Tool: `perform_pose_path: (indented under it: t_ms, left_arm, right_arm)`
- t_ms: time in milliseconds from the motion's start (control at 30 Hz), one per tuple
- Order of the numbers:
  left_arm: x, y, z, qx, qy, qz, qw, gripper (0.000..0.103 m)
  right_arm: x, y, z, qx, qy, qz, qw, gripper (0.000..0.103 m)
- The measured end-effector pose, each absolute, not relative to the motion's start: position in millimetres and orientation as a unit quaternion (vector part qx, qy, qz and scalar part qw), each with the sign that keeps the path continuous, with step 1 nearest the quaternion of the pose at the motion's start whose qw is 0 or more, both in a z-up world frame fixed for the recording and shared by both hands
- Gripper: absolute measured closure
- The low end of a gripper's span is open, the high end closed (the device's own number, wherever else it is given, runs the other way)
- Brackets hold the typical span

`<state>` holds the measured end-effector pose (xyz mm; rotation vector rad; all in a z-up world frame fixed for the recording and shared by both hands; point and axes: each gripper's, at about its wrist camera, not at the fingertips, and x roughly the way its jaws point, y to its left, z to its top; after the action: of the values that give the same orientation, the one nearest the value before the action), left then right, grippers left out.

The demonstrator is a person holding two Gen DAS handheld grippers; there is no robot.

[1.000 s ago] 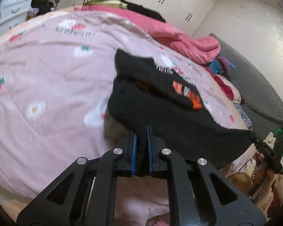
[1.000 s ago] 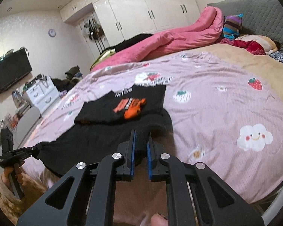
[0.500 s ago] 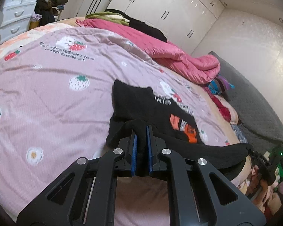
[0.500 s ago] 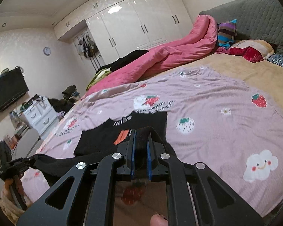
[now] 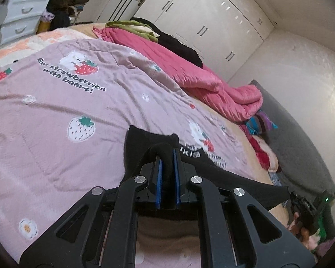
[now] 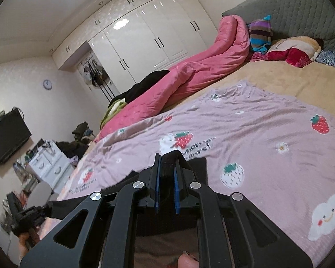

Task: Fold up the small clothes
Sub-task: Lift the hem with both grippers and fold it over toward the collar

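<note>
While both claws are clamped on the black T-shirt [image 5: 145, 147], the left gripper [image 5: 166, 156] and the right gripper [image 6: 166, 160] each pinching a corner of its near edge above the strawberry blanket [image 5: 55, 116], the fold could go crooked. If one hand travels faster, or the thin cloth slips from the blue pads [image 5: 159, 178], the edges will not meet.

Our left gripper [image 5: 166, 156] covers the middle of the black garment [image 5: 143, 147], so we cannot read its white lettering in full or see its print. In the right wrist view the right gripper [image 6: 167, 163] hides most of it too. The bedspread [image 5: 55, 116] runs off the frame's left edge. Clutter at the dresser [image 6: 48, 165], middle left, is too small to tell.
</note>
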<state>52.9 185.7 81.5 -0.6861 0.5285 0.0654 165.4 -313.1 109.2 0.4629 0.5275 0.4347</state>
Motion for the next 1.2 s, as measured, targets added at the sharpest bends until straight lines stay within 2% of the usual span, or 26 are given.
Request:
perform_pose_path:
  t_ms: [533,1033,1100,1167,1200]
  left_arm:
    - [122.4,206.6,52.4,-0.313,0.279,0.058,0.906,0.100]
    - [171.3,209.1,9.0,-0.291,0.333,0.081,0.893,0.099]
    - [172.0,209.2,3.9,-0.293,0.338,0.084,0.891,0.099]
    - [170.2,209.1,4.8,-0.294,0.337,0.086,0.890,0.098]
    - [168.4,209.1,6.8,-0.295,0.334,0.085,0.891,0.097]
  right_arm:
    - [236.2,-278.0,83.0,0.193,0.274,0.175,0.926,0.094]
    - [286.4,-255.5,29.0,0.159,0.343,0.145,0.914,0.093]
    - [287.4,-254.1,23.6,0.154,0.350,0.138,0.914,0.086]
    - [285.9,-256.3,22.9,0.155,0.349,0.131,0.915,0.066]
    - [283.9,-258.4,23.6,0.156,0.344,0.127,0.917,0.066]
